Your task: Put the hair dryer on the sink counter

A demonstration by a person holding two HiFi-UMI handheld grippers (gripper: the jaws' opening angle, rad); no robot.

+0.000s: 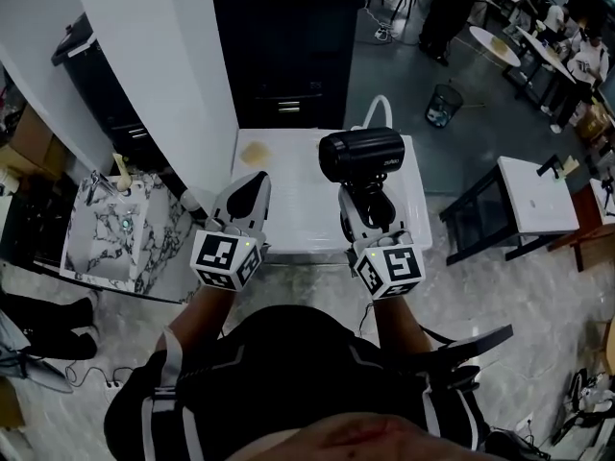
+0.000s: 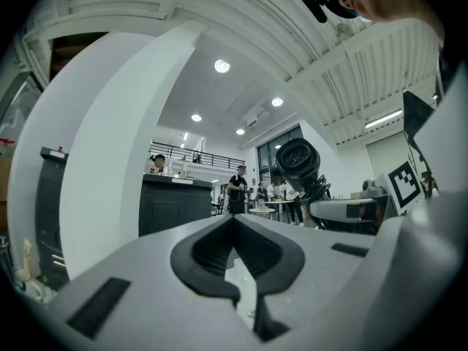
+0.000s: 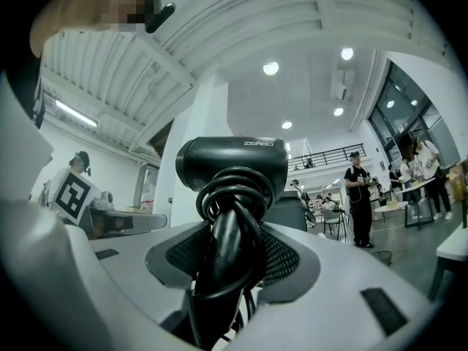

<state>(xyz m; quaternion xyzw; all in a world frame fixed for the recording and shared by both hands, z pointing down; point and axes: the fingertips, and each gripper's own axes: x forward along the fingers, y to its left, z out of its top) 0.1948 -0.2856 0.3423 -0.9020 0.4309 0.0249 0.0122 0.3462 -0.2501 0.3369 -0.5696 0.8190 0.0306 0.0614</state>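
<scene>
fingers (image 3: 292, 258) of right gripper (image 1: 369, 209) clamped on cord-wrapped handle of hair dryer (image 1: 360, 155), head sticking out past tips. left gripper (image 1: 252, 192) closed, empty.

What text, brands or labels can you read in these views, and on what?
"ZE...": white brand word on the dryer body, right gripper view; only the first two letters are sure.
Head view: small white print on the dryer's side, too small to read.
The marker cubes carry black-and-white squares only, no words.
Nothing else is legible.
</scene>
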